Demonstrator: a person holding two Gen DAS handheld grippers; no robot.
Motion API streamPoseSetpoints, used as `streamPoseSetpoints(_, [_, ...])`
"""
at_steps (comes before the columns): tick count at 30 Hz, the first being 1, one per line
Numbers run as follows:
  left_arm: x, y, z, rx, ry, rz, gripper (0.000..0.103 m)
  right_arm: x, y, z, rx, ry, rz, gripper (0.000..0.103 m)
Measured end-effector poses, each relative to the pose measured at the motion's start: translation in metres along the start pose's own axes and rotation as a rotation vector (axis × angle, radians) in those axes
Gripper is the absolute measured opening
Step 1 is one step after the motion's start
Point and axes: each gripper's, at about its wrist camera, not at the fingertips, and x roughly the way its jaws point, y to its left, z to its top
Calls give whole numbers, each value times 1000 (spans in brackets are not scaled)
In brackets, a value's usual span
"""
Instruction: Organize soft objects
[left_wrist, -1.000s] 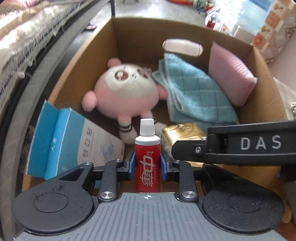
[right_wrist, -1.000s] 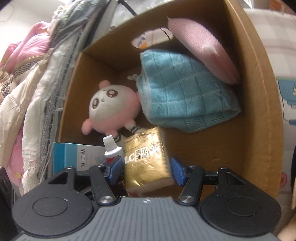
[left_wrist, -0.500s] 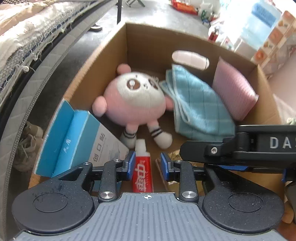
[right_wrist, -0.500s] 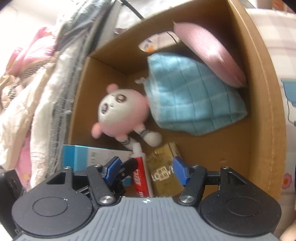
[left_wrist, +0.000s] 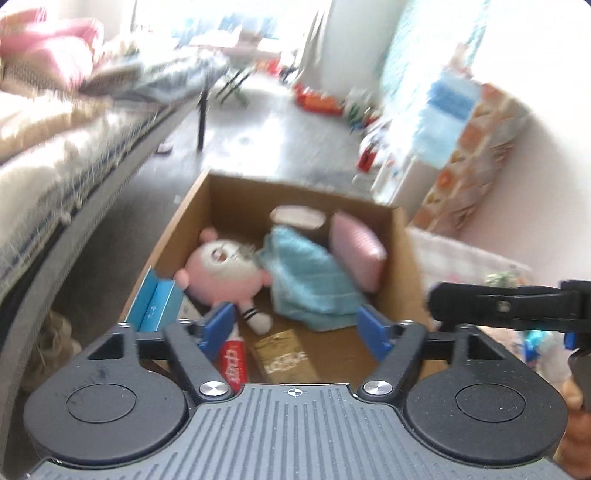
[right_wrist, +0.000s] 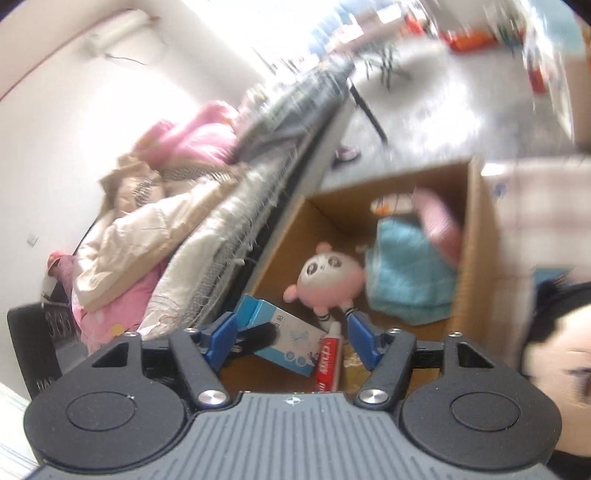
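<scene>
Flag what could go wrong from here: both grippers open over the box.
1. The toothpaste tube and gold packet lie loose near the plush toy; a grab for the toy could catch them.
2. The blue towel overlaps the pink cushion, so lifting one may drag the other.
3. The left gripper and right gripper, jaws just opened and empty, work close together and could collide.
</scene>
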Motion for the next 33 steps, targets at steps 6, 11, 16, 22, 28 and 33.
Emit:
streamPoseSetpoints(6, [-65, -40, -20, 90, -116, -46, 102, -113, 12, -32, -182, -196, -48, 103])
streamPoseSetpoints(11, [-104, -76, -46, 157, -194, -60, 103, -186, 17, -66, -282, -287, -96, 103])
streamPoseSetpoints(16, [-130, -106, -81, 238, -228, -86, 103, -221, 15, -96, -351, -300, -248, 103])
streamPoseSetpoints(22, [-144, -121, -129, 182, -272, -159, 103, -225, 13, -118, -317, -201, -273, 103])
streamPoseSetpoints(28, [-144, -125, -162, 191, -337, -82, 103, -226, 22, -133, -317, -146, -434, 103])
streamPoseSetpoints(33, [-149, -124, -167, 140, -379, -74, 103, -222, 31, -141, -349, -132, -568, 103])
